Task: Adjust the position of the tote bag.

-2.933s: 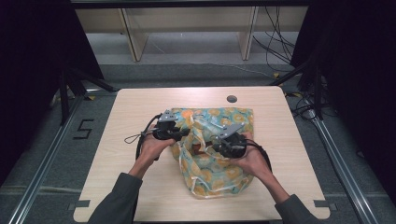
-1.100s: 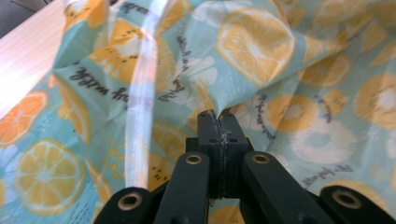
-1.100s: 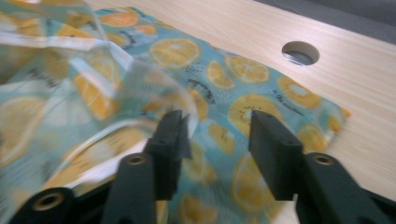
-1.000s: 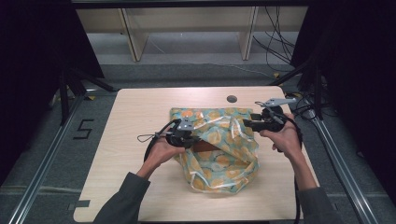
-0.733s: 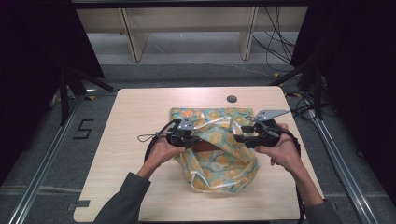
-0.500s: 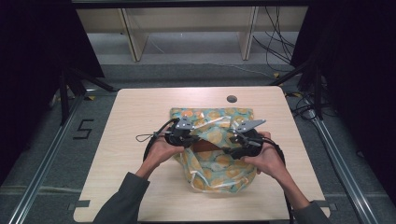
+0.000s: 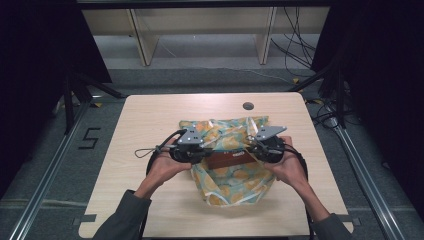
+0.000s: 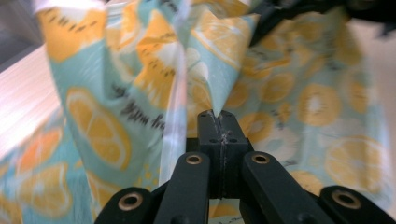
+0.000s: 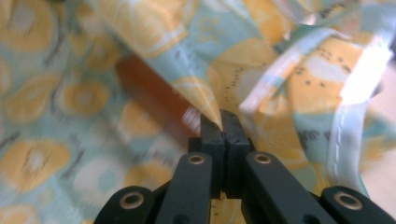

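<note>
Lemon-print fabric bag (image 7: 231, 170) sags soft at the high view's centre, its mouth showing a brown box (image 7: 227, 160). Left claw (image 8: 218, 122) and right claw (image 9: 219, 126) each pinch a peaked fold, the right's jaws just closed.

A light wooden table (image 7: 150, 150) with rounded corners carries the work — near its far edge sits a small dark round hole (image 7: 248, 106). A fabric bag (image 7: 235, 185) printed with orange slices on pale blue lies on the middle of the tabletop, rumpled.

Pale wooden table (image 7: 150, 125), grey floor (image 7: 200, 77), dark surroundings.
</note>
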`<state>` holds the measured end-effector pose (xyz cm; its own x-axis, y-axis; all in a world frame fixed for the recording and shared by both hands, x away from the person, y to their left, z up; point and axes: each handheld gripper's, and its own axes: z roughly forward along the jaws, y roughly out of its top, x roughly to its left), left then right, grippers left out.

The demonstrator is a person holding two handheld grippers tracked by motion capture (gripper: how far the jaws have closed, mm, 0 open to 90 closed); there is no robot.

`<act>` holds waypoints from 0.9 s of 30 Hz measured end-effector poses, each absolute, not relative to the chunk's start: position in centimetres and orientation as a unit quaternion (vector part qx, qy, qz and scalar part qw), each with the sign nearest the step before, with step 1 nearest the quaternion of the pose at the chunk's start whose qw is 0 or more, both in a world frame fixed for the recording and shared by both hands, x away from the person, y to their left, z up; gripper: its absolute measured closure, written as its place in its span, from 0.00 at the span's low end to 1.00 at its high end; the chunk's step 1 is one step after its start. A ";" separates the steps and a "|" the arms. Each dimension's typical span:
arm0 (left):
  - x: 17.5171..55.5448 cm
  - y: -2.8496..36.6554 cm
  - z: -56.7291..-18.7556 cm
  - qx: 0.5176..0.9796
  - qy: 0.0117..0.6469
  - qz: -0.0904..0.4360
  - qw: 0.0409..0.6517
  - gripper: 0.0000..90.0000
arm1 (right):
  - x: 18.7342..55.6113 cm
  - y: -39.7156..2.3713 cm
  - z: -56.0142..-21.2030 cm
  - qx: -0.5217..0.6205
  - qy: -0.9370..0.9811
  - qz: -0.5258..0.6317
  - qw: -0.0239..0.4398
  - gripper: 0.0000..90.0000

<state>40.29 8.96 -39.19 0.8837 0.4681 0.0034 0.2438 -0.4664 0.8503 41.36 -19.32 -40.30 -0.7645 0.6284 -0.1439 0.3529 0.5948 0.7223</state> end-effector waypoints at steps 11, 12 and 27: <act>48.3 10.1 -39.1 0.839 0.308 0.174 0.413 1.00 | 46.3 -18.6 -40.0 0.337 0.841 0.364 0.216 0.92; 49.0 10.4 -39.6 0.839 0.317 0.169 0.409 1.00 | 46.9 -18.6 -40.7 0.354 0.841 0.354 0.205 0.87; 47.6 10.6 -38.1 0.826 0.322 0.134 0.443 0.77 | 46.4 -19.9 -41.6 0.350 0.849 0.353 0.177 0.98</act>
<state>47.64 10.65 -38.14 0.7570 0.6502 -0.0649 0.4134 -0.3997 0.8181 46.42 -19.94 -41.57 -0.6914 0.7204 -0.0537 0.4698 0.5049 0.7241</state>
